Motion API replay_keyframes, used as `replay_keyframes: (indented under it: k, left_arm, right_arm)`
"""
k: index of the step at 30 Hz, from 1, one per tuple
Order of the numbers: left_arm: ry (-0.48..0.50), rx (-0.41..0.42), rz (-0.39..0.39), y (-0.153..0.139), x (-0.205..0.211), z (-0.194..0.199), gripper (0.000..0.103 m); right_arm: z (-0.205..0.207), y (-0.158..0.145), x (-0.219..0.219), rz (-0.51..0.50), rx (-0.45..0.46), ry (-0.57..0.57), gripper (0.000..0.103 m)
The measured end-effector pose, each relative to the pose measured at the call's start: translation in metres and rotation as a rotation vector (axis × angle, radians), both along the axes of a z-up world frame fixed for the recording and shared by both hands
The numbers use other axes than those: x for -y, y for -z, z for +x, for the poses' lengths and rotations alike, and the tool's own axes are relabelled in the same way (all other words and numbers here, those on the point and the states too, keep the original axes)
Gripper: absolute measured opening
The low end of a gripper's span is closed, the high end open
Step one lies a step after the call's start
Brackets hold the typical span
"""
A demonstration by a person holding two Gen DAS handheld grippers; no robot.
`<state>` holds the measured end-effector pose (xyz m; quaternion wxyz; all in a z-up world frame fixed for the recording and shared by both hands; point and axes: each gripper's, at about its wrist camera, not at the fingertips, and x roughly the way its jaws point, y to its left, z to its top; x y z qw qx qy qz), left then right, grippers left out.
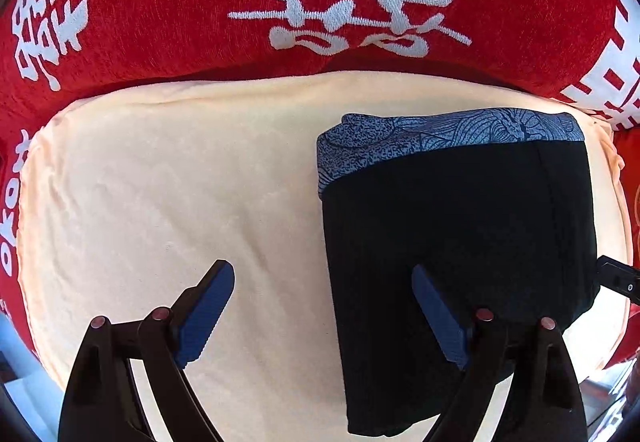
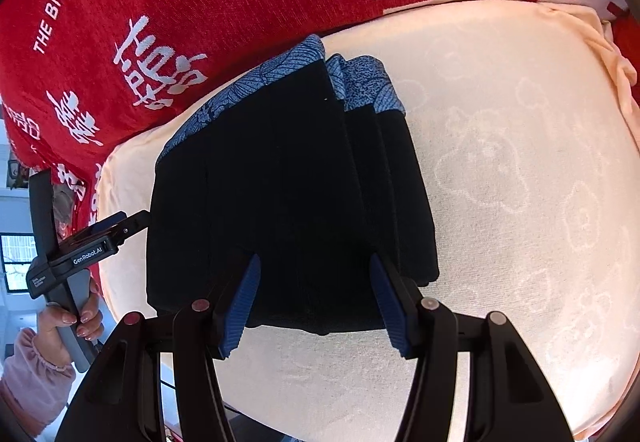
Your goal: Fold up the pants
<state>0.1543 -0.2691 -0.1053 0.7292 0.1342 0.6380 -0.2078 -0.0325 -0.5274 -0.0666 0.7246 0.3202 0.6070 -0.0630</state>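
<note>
From the left wrist, the pants (image 1: 460, 242) are seen folded on the cushion (image 1: 160, 182); the left gripper (image 1: 324, 306) is spread, empty.

From the right wrist, the right gripper (image 2: 316, 302) is apart over the near edge, nothing pinched. Soft, light cloth is judged; stacked layers are best taken together there.

Left gripper (image 1: 323, 306) points down, jaws spread wide. Right gripper (image 2: 316, 298) tilts steeply downward, jaws apparently apart, gripping nothing.

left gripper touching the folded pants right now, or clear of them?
Cannot tell. In the left wrist view the left gripper is open astride the edge of the pants; one finger overlaps the black fabric, but no contact or gap shows plainly.
</note>
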Motion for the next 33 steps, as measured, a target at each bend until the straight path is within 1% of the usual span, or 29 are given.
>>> replay_keyframes:
  k: [6,7,9,15,17,24,27,33]
  left_arm:
    - [0.003,-0.003,-0.007,0.000,0.003,-0.006,0.091]
    - [0.006,-0.004,-0.007,-0.001,0.002,-0.004,0.091]
    - [0.008,-0.006,-0.007,0.001,0.001,-0.004,0.091]
    - [0.007,-0.013,-0.003,0.009,0.003,-0.005,0.091]
    - [0.009,-0.014,0.000,0.010,0.004,-0.006,0.091]
    - [0.030,-0.022,0.003,0.012,0.012,-0.005,0.091]
    - [0.034,-0.028,0.000,0.013,0.015,-0.004,0.091]
    - [0.032,-0.051,-0.018,0.019,0.018,-0.002,0.091]
  right_arm:
    - [-0.005,0.003,0.005,0.005,-0.011,0.028,0.061]
    - [-0.007,0.003,0.006,0.007,-0.011,0.034,0.062]
    - [-0.009,0.005,0.009,0.008,-0.017,0.040,0.069]
    - [-0.015,0.011,0.018,0.028,-0.027,0.067,0.070]
    - [-0.016,0.012,0.021,0.039,-0.028,0.074,0.072]
    - [-0.015,0.015,0.029,0.049,-0.025,0.093,0.074]
    - [-0.015,0.017,0.032,0.058,-0.021,0.093,0.079]
    - [-0.011,0.018,0.041,0.077,0.009,0.081,0.083]
